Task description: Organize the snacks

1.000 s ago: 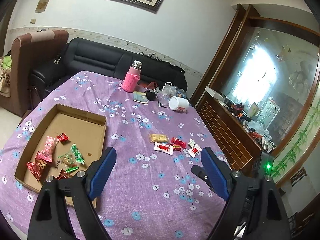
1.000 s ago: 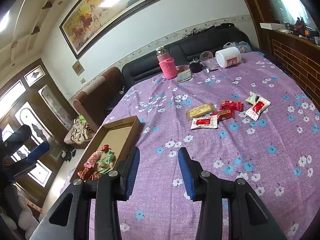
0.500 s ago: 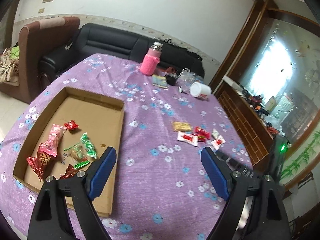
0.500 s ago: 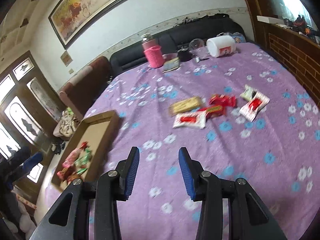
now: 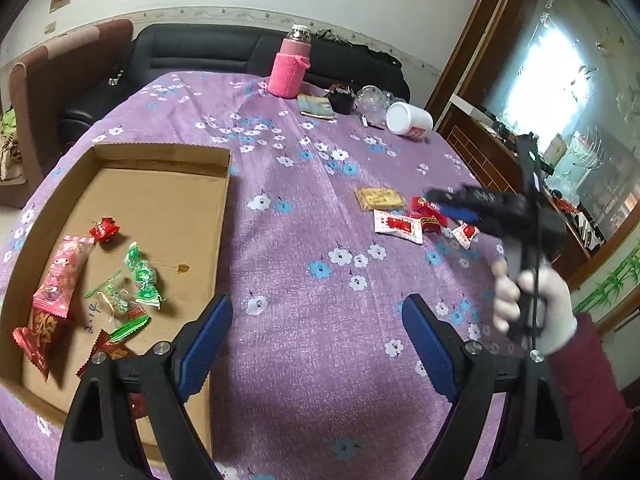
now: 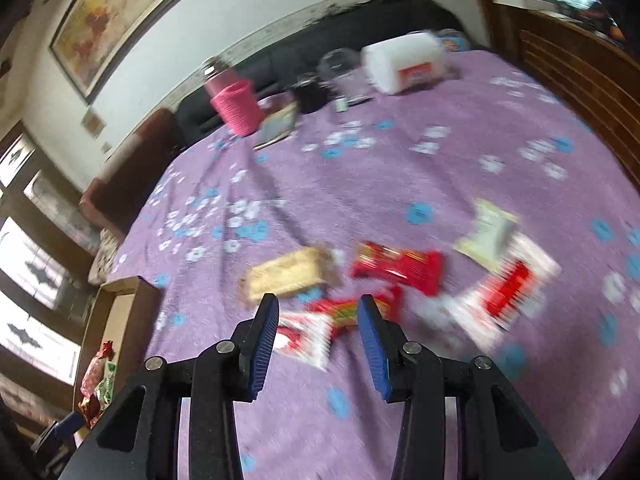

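Over the last second the right gripper [image 6: 318, 322] has been carried down and forward from a high position over the purple tablecloth [image 5: 320, 184] to the cluster of loose snack packets, which now fill the lower half of the right wrist view with strong motion blur; in the left wrist view the same gripper [image 5: 448, 202] and the gloved right hand [image 5: 532, 304] have come into sight over that cluster, where neither was seen a second ago. This is judged to be the approach for the next pick, with several packets still to be moved into the cardboard tray [image 5: 160, 152]. The right gripper's fingers are spread and nothing is held between them; the white-and-red packet [image 6: 308, 334] and the small red packet with a colourful label [image 6: 356, 308] lie just beyond and between the fingertips, the tan biscuit packet [image 6: 288, 276] just beyond the left fingertip, the larger red packet [image 6: 400, 266] beyond the right one. Contact cannot be confirmed through the blur. The left gripper [image 5: 318, 340] is spread wide and empty, held over the cloth just beside the tray's right wall, well apart from the loose packets; wrapped sweets [image 5: 140, 272] already lie in the tray's near left part
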### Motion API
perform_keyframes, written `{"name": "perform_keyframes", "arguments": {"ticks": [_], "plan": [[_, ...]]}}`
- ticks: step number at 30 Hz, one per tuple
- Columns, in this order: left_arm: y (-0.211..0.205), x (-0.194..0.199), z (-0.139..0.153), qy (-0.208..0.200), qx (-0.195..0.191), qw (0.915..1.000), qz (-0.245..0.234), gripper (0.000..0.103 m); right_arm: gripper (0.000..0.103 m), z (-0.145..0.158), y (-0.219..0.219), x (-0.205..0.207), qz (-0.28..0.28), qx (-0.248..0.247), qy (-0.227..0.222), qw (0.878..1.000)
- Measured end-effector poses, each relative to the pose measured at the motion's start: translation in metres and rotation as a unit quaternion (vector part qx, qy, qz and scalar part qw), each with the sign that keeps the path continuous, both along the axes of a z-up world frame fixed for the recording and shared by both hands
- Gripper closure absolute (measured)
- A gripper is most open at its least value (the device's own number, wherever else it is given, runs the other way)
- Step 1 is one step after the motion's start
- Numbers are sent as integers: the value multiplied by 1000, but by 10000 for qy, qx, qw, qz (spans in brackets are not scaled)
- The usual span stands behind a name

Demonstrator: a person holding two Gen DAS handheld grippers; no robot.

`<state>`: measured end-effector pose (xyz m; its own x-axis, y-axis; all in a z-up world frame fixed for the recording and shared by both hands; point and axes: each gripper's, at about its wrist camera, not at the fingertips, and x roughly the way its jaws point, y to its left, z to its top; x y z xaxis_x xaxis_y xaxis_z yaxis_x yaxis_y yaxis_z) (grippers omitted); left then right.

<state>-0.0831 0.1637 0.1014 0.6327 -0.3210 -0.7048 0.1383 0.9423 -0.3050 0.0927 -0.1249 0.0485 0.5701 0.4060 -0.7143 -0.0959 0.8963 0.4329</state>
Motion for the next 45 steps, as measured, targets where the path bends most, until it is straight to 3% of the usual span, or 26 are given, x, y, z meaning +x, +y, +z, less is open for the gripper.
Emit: {"name": "perform_keyframes", "arguments": {"ticks": [5,8,12,13,17,20,23,28,34,39,43,45], "plan": [[1,4,-9,141,-36,9999,24,17,59,-22,28,31,332,-148,380,9986],[4,4,-10,164,-46,9998,44,17,59,-32,40,29,434,-329,633,9965],[6,9,-12,190,-117,9997,26,17,59,-35,52,6,1183,616,1173,9841],[6,10,-13,193,-131,9997,4,17,59,-30,54,1,1360,720,1130,9816],[1,12,-17,247,-176,9995,-95,17,59,0,38,11,742,192,461,9960],[-2,10,-18,273,-152,9994,-163,17,59,5,34,38,333,-261,231,9988],[-1,8,-16,263,-118,9995,-159,17,59,-5,41,66,322,-460,318,9979],[6,4,-12,191,-46,9997,-129,17,58,-29,54,94,498,-507,879,9936],[11,9,-13,159,-113,9997,-114,17,58,-29,56,56,1217,-195,1242,9846],[1,13,-15,191,-59,9996,-188,17,58,-26,72,28,1473,-904,934,9805],[-10,12,-12,168,125,9993,-315,17,52,-24,80,9,1732,-886,780,9778],[-15,15,-13,183,156,9991,-343,17,52,-26,85,-2,1800,-1216,619,9742]]}}
